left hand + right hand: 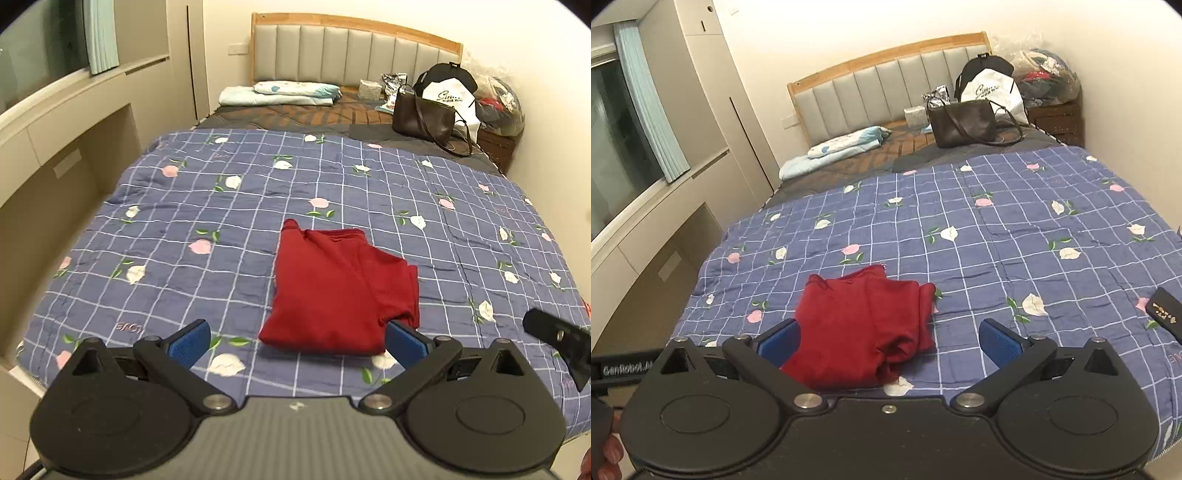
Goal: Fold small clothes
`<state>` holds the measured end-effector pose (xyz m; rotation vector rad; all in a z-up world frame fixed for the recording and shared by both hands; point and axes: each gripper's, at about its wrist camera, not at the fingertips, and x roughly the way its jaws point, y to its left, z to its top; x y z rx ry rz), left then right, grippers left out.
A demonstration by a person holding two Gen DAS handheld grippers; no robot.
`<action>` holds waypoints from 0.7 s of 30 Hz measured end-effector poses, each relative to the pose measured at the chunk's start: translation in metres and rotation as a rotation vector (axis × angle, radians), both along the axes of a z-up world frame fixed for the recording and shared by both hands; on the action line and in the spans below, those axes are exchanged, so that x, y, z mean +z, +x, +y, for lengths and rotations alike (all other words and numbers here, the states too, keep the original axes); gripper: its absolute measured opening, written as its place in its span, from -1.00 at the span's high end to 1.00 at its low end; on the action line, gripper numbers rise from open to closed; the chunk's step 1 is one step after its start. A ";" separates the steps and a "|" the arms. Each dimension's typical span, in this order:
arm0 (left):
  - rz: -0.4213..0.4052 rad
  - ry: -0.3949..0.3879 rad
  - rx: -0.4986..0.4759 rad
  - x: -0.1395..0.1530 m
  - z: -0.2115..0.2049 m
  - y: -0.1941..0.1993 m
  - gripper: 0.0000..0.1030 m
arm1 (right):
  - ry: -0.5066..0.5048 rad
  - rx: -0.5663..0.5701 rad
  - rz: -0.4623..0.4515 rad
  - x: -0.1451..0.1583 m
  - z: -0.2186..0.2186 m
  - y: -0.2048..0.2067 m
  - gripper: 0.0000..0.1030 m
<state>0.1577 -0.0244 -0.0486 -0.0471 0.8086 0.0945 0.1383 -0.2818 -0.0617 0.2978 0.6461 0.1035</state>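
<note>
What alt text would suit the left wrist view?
A folded red garment lies on a blue checked floral quilt covering a bed, just beyond the open left tongs, which hold nothing. A dark handbag and folded bedding sit near the padded headboard.

The red garment's [857,325] near edge drops out of sight behind the right tongs' [890,341] body. Print on the white bag [448,96] is too small to read, and the clear sack's [498,107] contents are unclear.
</note>
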 end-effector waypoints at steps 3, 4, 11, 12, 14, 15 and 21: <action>-0.008 -0.007 0.013 0.002 0.005 -0.022 -0.99 | -0.008 -0.005 -0.019 0.007 0.001 -0.015 -0.99; -0.015 -0.012 0.018 0.003 0.006 -0.029 -0.99 | -0.004 -0.004 -0.023 0.009 0.001 -0.019 -0.99; -0.051 0.012 0.028 0.001 0.018 -0.067 -0.99 | -0.031 0.073 -0.016 0.008 0.013 -0.054 -0.99; -0.049 0.012 0.026 0.000 0.020 -0.070 -0.99 | -0.034 0.082 -0.010 0.006 0.014 -0.060 -0.99; -0.051 0.019 0.021 -0.002 0.023 -0.078 -0.99 | -0.038 0.095 0.003 0.004 0.018 -0.068 -0.99; -0.051 0.022 0.021 -0.002 0.025 -0.080 -0.99 | -0.039 0.100 0.007 0.003 0.020 -0.072 -0.99; -0.038 0.027 -0.004 -0.012 0.044 -0.100 -0.99 | -0.032 0.091 0.050 -0.006 0.033 -0.096 -0.99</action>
